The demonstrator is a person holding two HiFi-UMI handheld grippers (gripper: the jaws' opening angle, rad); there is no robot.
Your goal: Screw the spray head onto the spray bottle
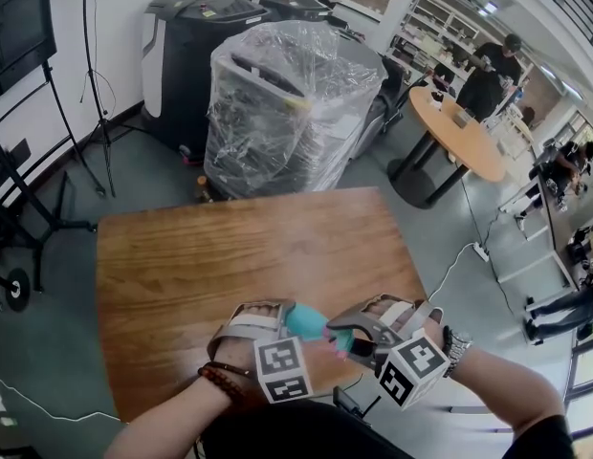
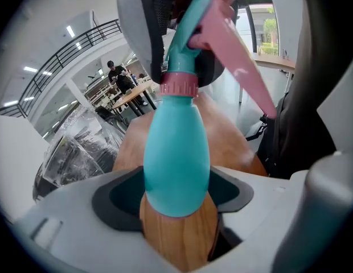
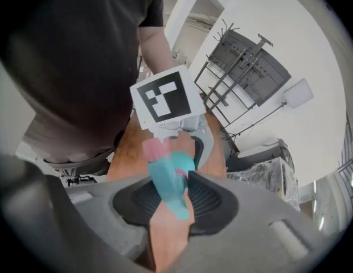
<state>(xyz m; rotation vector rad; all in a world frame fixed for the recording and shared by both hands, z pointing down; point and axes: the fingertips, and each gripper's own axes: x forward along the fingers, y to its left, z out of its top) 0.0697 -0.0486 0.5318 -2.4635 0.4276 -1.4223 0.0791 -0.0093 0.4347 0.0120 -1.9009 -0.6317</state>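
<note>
Low over the front edge of the wooden table, the teal spray bottle is held between both grippers. In the left gripper view its rounded body fills the space between the pads of my left gripper, which is shut on it. A pink collar tops the bottle, with the teal spray head and its pink trigger above. My right gripper is shut on the spray head, with the trigger poking out beyond its jaws. In the head view the left gripper and right gripper face each other.
Behind the table stand a plastic-wrapped machine and a black machine. Stands line the left wall. A round table with people is at the far right. A cable runs along the floor to the right.
</note>
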